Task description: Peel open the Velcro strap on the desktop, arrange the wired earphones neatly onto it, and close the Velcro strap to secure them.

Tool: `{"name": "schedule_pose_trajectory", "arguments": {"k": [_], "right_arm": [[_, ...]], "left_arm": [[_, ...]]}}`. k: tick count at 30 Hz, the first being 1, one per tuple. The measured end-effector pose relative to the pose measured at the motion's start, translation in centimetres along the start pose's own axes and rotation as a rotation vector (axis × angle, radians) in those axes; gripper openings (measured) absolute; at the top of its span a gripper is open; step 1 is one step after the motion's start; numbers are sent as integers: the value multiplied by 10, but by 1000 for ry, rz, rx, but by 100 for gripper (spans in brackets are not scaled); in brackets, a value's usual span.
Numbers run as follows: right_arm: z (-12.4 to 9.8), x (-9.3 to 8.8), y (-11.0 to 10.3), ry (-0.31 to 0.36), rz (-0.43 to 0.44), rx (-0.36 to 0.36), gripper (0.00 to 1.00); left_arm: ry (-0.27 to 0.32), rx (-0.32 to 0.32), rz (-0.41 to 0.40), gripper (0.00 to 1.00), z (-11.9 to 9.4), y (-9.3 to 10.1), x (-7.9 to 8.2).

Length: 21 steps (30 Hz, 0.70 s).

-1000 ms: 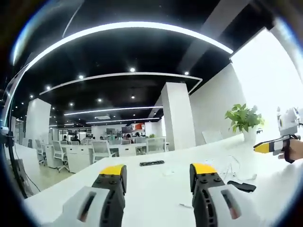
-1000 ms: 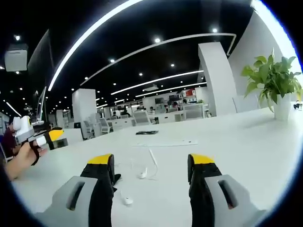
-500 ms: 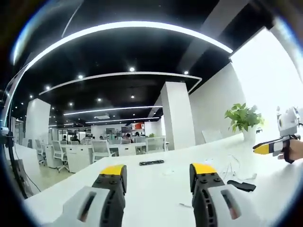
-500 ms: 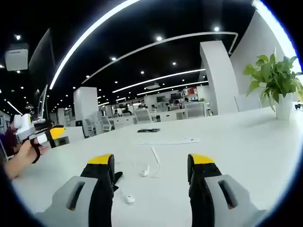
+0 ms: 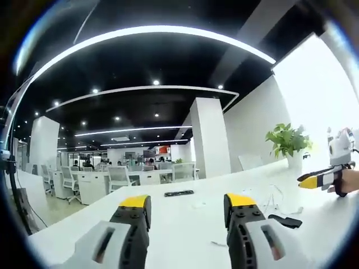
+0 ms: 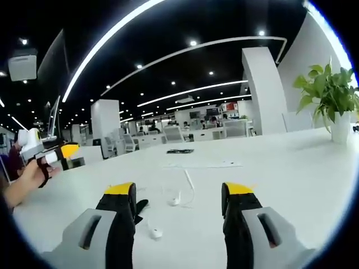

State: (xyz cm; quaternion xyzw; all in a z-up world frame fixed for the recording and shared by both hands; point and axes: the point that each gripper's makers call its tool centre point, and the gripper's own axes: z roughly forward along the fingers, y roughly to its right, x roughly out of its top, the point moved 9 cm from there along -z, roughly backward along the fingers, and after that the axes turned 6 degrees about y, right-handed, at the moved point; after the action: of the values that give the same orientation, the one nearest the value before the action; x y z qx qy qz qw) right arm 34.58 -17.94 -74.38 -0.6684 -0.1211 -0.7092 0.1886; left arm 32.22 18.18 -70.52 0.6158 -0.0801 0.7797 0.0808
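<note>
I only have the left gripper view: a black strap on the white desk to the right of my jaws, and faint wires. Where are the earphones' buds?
Observer: In the right gripper view, a near earbud and a far earbud lie on the desk, ahead of the right gripper.
Operator: Is that gripper holding anything?
Observer: No, its jaws stand apart and empty.
Operator: And the strap from that side?
Observer: The black strap peeks out beside that view's left-hand jaw, apart from both buds.
</note>
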Motion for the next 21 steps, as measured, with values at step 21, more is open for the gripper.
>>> {"name": "schedule_pose_trajectory", "arguments": {"k": [21], "right_arm": [[6, -12, -8, -30, -10, 69, 59]], "left_arm": [[18, -12, -25, 55, -1, 2, 4]]}}
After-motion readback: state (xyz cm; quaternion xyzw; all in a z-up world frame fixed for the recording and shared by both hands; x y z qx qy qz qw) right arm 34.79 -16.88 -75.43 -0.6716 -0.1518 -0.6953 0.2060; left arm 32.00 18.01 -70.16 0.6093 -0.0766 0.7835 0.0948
